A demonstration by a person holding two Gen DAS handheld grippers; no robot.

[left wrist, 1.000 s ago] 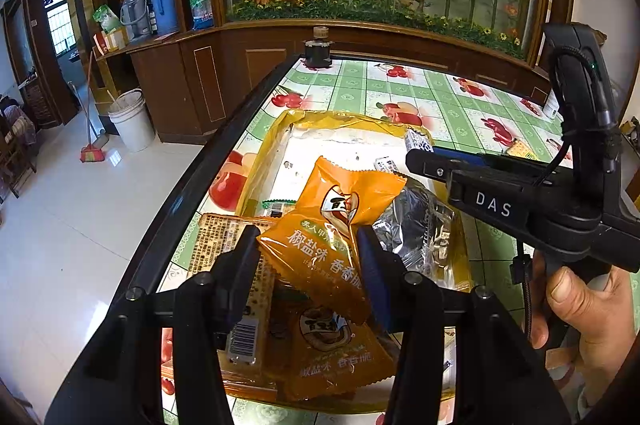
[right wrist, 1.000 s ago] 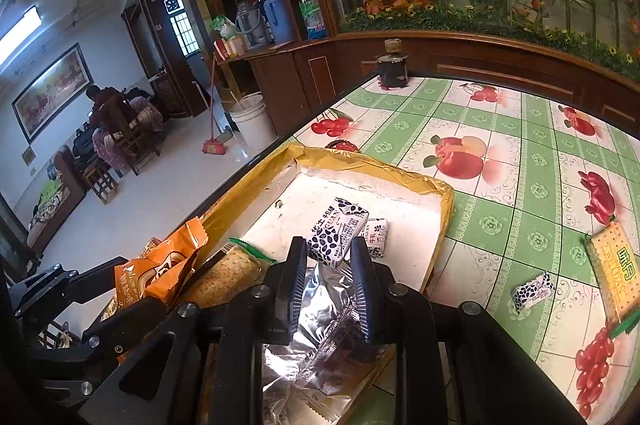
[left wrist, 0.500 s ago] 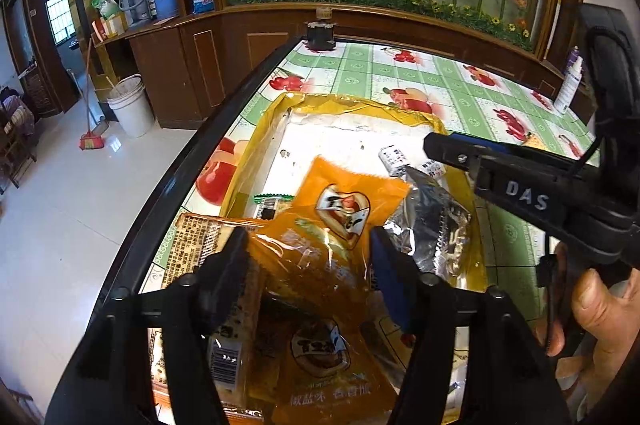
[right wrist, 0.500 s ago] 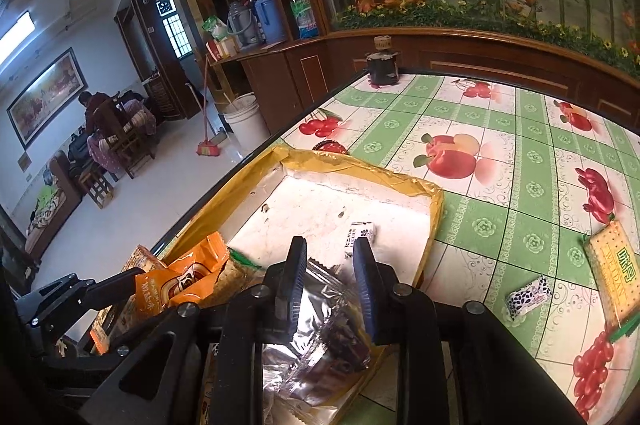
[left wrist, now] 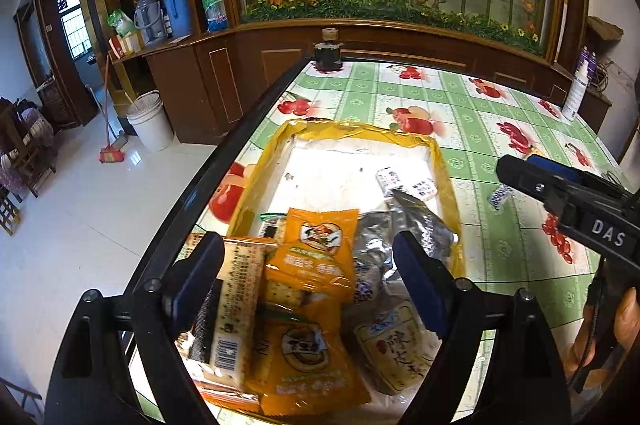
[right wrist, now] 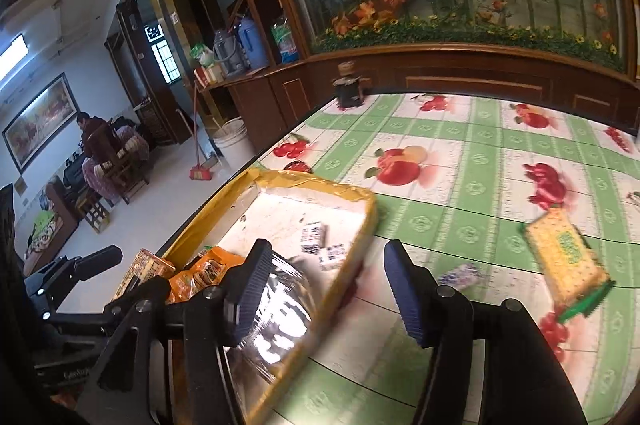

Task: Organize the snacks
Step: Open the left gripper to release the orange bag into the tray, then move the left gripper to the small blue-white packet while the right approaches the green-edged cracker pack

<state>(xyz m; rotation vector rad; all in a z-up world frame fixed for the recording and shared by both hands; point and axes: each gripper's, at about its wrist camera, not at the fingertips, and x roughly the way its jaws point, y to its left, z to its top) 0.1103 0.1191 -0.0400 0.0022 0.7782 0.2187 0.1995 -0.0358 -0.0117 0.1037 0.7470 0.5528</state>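
A yellow tray (left wrist: 444, 169) with a white bottom holds several snacks. My left gripper (left wrist: 310, 277) hovers over its near end, jaws opening. An orange packet (left wrist: 316, 249) lies loose below, between the fingers, with neither pad touching it. A second orange packet (left wrist: 308, 357), a barcoded cracker pack (left wrist: 232, 305) and a white packet (left wrist: 396, 349) lie around it. My right gripper (right wrist: 326, 291) hangs over the tray's right rim (right wrist: 360, 225), jaws opening, nothing between them. A silver packet (right wrist: 276, 317) rests in the tray by its left finger. A yellow cracker pack (right wrist: 564, 257) and a small candy (right wrist: 460, 275) lie on the tablecloth.
Two small black-and-white candies (right wrist: 312, 235) lie mid-tray. A dark jar (left wrist: 328, 55) stands at the table's far edge, a white bottle (left wrist: 574, 93) at far right. The table's black edge (left wrist: 224, 161) drops to the floor with a bucket (left wrist: 150, 121) and broom. A person sits far left.
Both grippers opened. The orange packet left the left jaws and settled in the tray. The right gripper let go of the silver packet and swung right, toward the tablecloth.
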